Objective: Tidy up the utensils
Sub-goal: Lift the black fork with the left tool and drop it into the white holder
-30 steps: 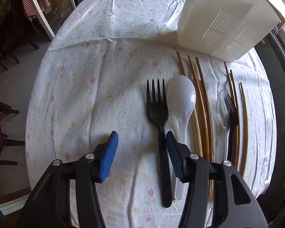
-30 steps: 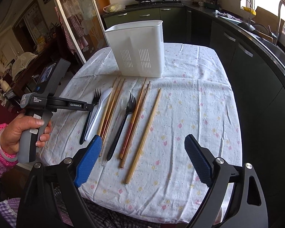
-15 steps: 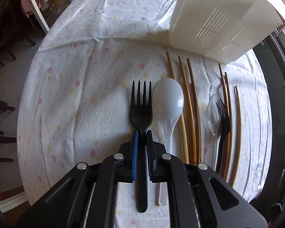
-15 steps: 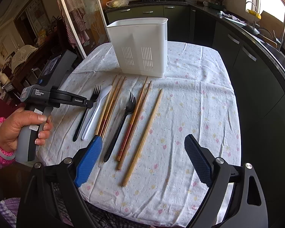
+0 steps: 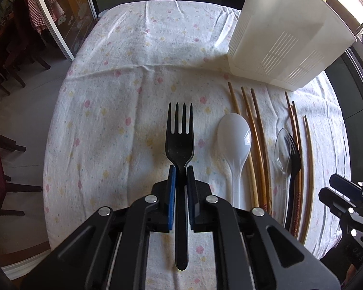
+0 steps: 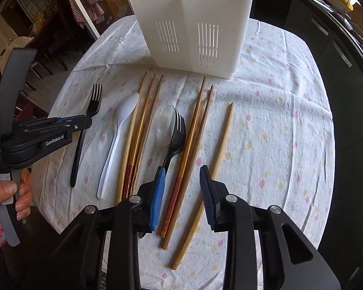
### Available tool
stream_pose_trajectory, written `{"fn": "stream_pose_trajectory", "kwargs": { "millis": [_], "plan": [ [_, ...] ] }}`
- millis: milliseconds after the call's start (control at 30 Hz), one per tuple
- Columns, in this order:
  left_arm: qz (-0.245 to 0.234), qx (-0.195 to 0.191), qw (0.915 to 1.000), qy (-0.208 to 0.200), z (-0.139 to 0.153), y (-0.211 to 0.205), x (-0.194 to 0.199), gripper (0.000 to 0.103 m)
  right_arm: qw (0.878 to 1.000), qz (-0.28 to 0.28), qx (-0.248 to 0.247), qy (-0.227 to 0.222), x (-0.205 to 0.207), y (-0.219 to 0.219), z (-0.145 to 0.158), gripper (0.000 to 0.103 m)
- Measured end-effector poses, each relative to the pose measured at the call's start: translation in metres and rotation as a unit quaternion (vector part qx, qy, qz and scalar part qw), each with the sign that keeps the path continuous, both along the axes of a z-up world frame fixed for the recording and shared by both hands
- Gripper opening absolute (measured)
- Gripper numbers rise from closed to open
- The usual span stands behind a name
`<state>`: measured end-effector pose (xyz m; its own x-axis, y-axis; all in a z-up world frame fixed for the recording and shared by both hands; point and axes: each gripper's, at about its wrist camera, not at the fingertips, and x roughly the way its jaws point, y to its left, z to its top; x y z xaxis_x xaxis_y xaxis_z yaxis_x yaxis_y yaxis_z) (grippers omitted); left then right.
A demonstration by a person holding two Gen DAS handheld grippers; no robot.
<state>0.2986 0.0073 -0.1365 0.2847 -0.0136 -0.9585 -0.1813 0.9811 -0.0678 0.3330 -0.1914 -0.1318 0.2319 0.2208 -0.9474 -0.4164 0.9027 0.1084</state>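
Note:
My left gripper is shut on a black plastic fork at its neck and holds it above the tablecloth; it shows in the right wrist view too. A white spoon, several wooden chopsticks, a clear spoon and a second black fork lie in a row on the cloth. My right gripper is open, low over a pair of red-ended chopsticks, with the second black fork just left of its left finger. A white slotted utensil holder stands behind the row.
The table has a floral white cloth and drops off at the front and sides. Dark chairs stand at the left. Kitchen counters run along the right. The right gripper body shows at the lower right of the left wrist view.
My left gripper closed on the black fork and has lifted it away from the white spoon. My right gripper moved forward and down over the chopsticks and narrowed its opening.

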Motion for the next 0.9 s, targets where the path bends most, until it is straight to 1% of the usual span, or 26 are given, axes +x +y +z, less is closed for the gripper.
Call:
{"fn": "stream_pose_trajectory", "kwargs": {
  "millis": [67, 200, 300, 433, 533, 733, 767, 800, 900],
  "plan": [
    [0.001, 0.002, 1.0000, -0.002, 0.000, 0.002, 0.000, 0.009, 1.000, -0.001, -0.009, 0.009, 0.009, 0.010, -0.005, 0.027],
    [0.000, 0.006, 1.0000, -0.006, -0.001, 0.004, -0.001, 0.009, 0.999, -0.001, -0.030, 0.016, 0.021, 0.029, -0.011, 0.026],
    [-0.002, 0.007, 0.9999, -0.007, -0.001, 0.005, -0.003, 0.009, 0.998, -0.003, -0.058, 0.015, 0.030, 0.041, -0.015, 0.026],
    [-0.006, 0.006, 0.9999, -0.009, -0.001, 0.006, -0.005, 0.009, 0.996, -0.004, -0.091, 0.018, 0.037, 0.051, -0.018, 0.019],
    [-0.011, 0.005, 0.9999, -0.011, 0.000, 0.004, -0.005, 0.009, 0.995, -0.011, -0.094, 0.030, 0.046, 0.057, -0.023, 0.016],
    [-0.019, 0.002, 0.9997, -0.013, -0.001, 0.003, -0.007, 0.009, 0.992, -0.013, -0.115, 0.048, 0.054, 0.064, -0.036, 0.015],
    [-0.019, 0.002, 0.9997, -0.014, 0.000, 0.003, -0.008, 0.009, 0.992, -0.012, -0.117, 0.046, 0.054, 0.065, -0.038, 0.008],
    [-0.019, 0.002, 0.9997, -0.015, 0.000, 0.004, -0.008, 0.009, 0.992, -0.011, -0.117, 0.041, 0.053, 0.064, -0.038, 0.005],
    [-0.019, 0.002, 0.9997, -0.017, 0.002, 0.007, -0.008, 0.009, 0.994, -0.004, -0.102, 0.029, 0.046, 0.057, -0.033, 0.004]
  ]
}}
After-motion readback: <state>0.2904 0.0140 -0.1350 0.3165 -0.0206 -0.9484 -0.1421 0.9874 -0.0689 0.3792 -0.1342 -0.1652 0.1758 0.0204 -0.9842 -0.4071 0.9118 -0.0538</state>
